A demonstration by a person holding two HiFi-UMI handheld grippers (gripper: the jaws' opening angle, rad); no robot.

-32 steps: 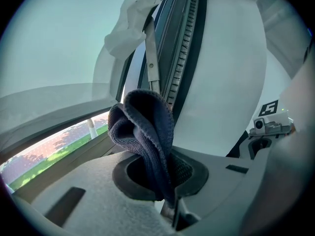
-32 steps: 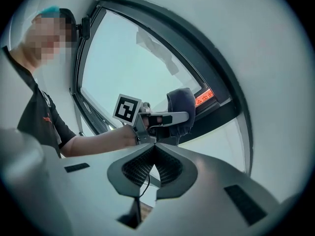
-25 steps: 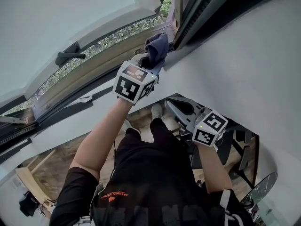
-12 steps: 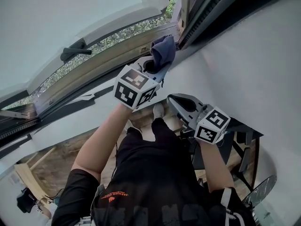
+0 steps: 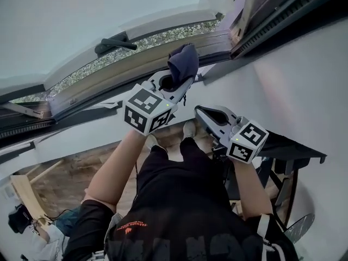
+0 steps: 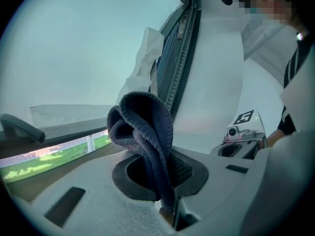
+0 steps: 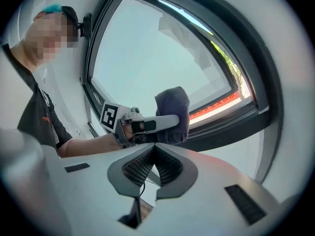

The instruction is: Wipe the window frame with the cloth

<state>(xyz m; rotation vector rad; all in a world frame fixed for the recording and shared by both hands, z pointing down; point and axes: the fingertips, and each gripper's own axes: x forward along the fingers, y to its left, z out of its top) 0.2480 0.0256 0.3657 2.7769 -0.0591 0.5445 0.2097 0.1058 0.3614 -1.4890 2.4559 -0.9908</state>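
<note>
Left hand-held gripper (image 5: 173, 84) clamping cloth (image 5: 184, 62) by window frame (image 5: 98, 84), handle (image 5: 116, 43) further left

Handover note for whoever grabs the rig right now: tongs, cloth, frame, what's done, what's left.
Left tongs: shut on the dark blue cloth, which bunches up above the tips.
Right tongs: shut, with nothing in them, held lower beside the white wall and away from the window.
The cloth is raised to the bottom rail of the window frame, near its right end. Whether it actually touches the rail is not certain from here.
Done: the cloth is gripped and brought to the frame. The pictures do not show how much has been wiped.
Left: press the cloth on the rail and run it along the frame.
</note>
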